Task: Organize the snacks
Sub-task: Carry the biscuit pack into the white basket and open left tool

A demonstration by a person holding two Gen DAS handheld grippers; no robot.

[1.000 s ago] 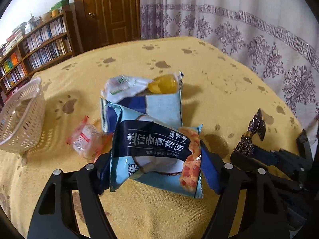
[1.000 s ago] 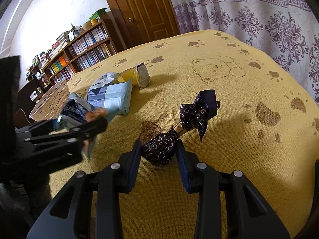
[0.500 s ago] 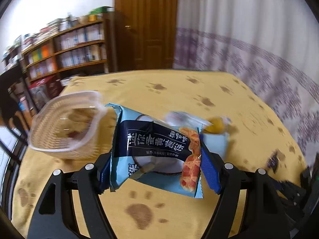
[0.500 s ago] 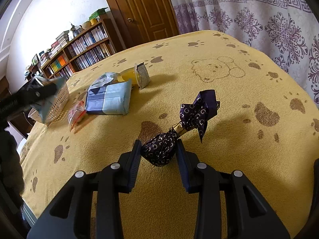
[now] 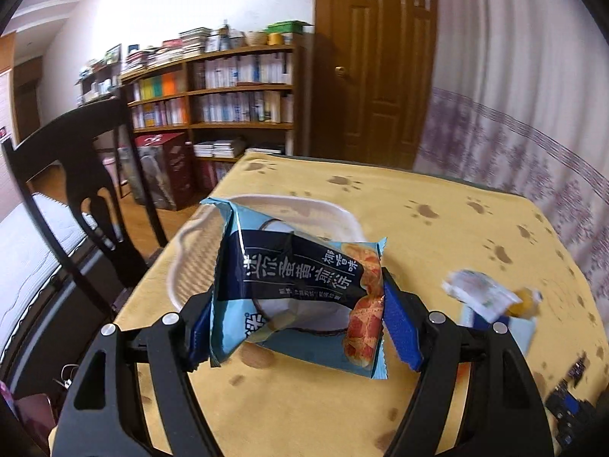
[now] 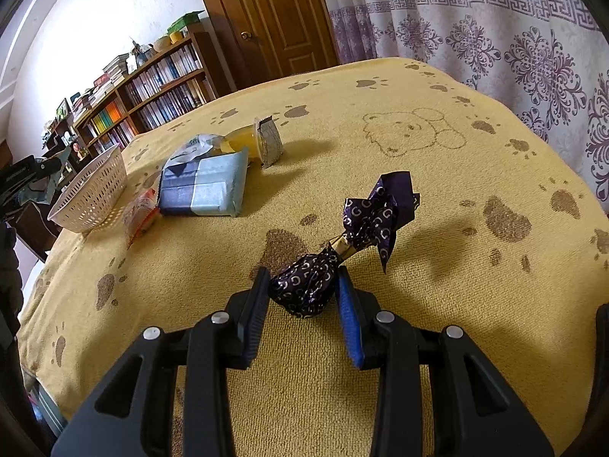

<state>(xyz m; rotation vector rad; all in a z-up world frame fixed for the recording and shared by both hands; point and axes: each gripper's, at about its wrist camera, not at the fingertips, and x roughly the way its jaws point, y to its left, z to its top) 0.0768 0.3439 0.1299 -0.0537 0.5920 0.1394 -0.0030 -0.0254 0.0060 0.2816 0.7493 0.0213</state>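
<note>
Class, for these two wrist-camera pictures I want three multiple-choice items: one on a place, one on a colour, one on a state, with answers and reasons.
1. Where is the white basket?
A. near the table edge, beside the snack pile
B. on the bookshelf
C. on the chair

2. What colour is the tablecloth?
A. green
B. yellow with brown paw prints
C. plain white

3. What is the left claw doing?
A. hanging open
B. gripping a spoon
C. gripping a blue snack packet

Answers: 1 A, it stands on the cloth by the blue pack; 2 B, paw prints show everywhere; 3 C, both pads press the packet's sides.
</note>
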